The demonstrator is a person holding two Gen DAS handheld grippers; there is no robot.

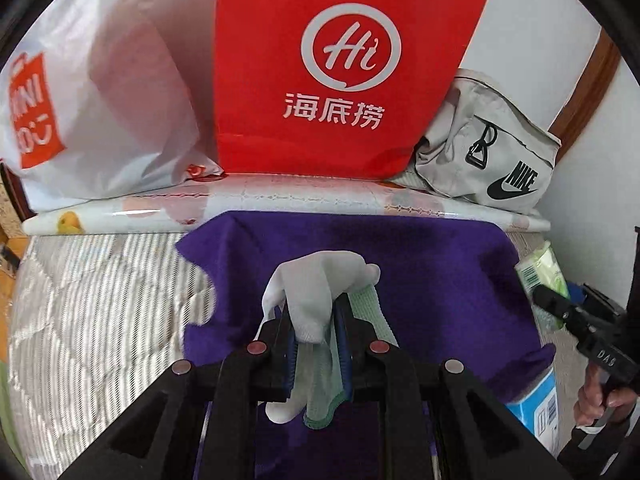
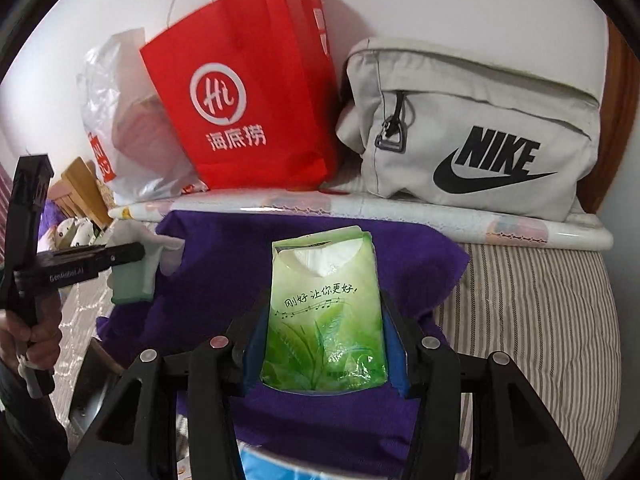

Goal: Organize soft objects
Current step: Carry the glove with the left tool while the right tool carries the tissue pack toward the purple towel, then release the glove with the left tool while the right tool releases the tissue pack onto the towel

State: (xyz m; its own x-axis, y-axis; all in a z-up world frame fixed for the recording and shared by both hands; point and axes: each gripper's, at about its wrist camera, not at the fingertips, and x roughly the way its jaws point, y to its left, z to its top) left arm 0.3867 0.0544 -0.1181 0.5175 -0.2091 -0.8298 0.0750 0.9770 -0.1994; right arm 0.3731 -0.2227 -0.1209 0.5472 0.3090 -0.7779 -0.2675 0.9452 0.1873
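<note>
The far side is blocked by a row of bags standing close together along the wall: a white plastic bag (image 1: 104, 92), a red paper bag (image 1: 320, 64) and a grey Nike pouch (image 2: 476, 128). A rolled patterned sheet (image 1: 280, 204) lies as a low ridge in front of them. Open room is left over the purple cloth (image 1: 440, 280) and the striped bedding (image 2: 532, 304). A blue and white box (image 1: 538, 408) is seen at the cloth's near edge.

Purple cloth (image 1: 420, 280), red bag (image 1: 340, 60), striped grey-white bedcover (image 2: 532, 320)
</note>
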